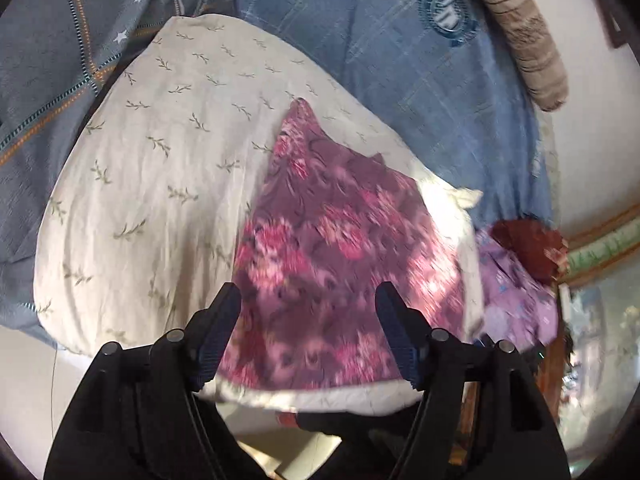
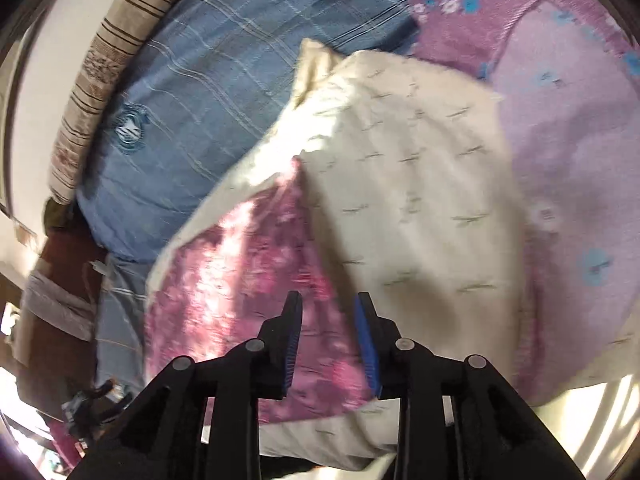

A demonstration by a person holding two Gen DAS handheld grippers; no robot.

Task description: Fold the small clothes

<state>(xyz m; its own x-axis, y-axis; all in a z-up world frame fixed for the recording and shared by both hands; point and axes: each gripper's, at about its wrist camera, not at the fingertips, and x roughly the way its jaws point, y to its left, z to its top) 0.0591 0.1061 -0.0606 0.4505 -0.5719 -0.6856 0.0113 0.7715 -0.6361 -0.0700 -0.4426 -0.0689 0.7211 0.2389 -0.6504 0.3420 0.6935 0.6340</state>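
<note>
Garment (image 1: pixel 328 248), purple-pink floral, lies folded on the cream leaf-print pillow (image 1: pixel 160 168); in the left wrist view it fills the frame from centre toward 6 o'clock, one pointed corner toward 12. From my left gripper (image 1: pixel 308 300) I read jaws spread wide above the cloth, nothing between the pads. My right gripper (image 2: pixel 328 304) has a narrower gap, also empty, above the garment's edge where it meets the pillow. Both views are motion-blurred. Blue checked bedcover (image 2: pixel 208 92) lies beyond at 11 o'clock, striped bolster (image 2: pixel 104 64) at 10, lilac flowered cloth (image 2: pixel 568 152) at 2.
</note>
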